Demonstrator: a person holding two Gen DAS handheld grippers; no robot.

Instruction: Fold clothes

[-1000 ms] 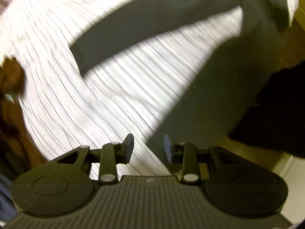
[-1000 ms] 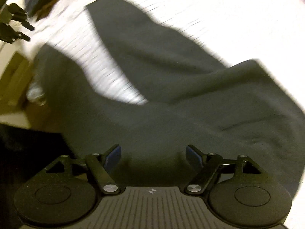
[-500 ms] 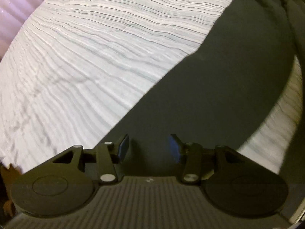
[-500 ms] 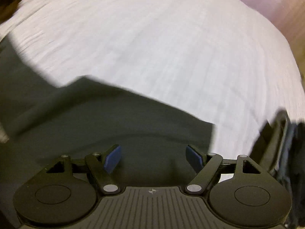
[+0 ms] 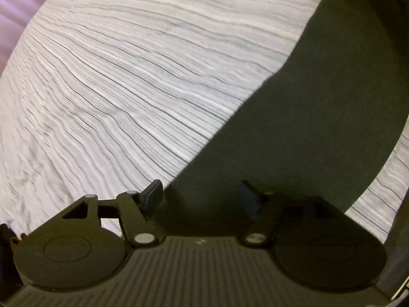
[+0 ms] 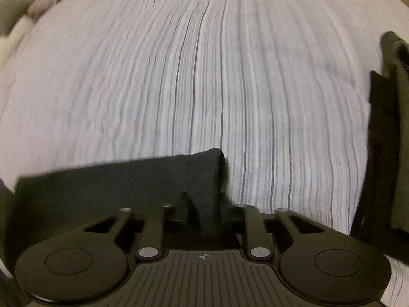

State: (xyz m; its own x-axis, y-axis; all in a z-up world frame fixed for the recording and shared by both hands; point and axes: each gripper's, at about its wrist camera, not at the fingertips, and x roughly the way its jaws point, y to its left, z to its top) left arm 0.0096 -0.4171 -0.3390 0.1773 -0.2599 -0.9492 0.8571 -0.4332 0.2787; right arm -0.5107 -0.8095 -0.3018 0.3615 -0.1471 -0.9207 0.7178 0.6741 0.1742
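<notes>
A dark grey-green garment [image 5: 332, 107] lies on the striped sheet, running from the upper right down under my left gripper [image 5: 202, 198]. Its jaws are opening, and the cloth lies below and between the fingers with neither pad pressing on it. In the right wrist view a flat end of the dark garment [image 6: 122, 181] reaches in from the left. My right gripper [image 6: 207, 204] is closing, its fingers drawn close together and pinching the cloth's end corner. Another dark fold of cloth [image 6: 388, 140] stands at the right edge.
A white sheet with thin grey stripes [image 5: 127, 76] covers the whole surface [image 6: 204, 76]. A pale pink quilted edge [image 5: 15, 7] shows at the upper left. Pinkish and white fabric [image 6: 38, 7] lies bunched at the far left corner.
The left gripper swung over the garment, settled above its edge, and its jaws widened. The right gripper swept across the sheet and went from wide open to pinched on the garment's end.
</notes>
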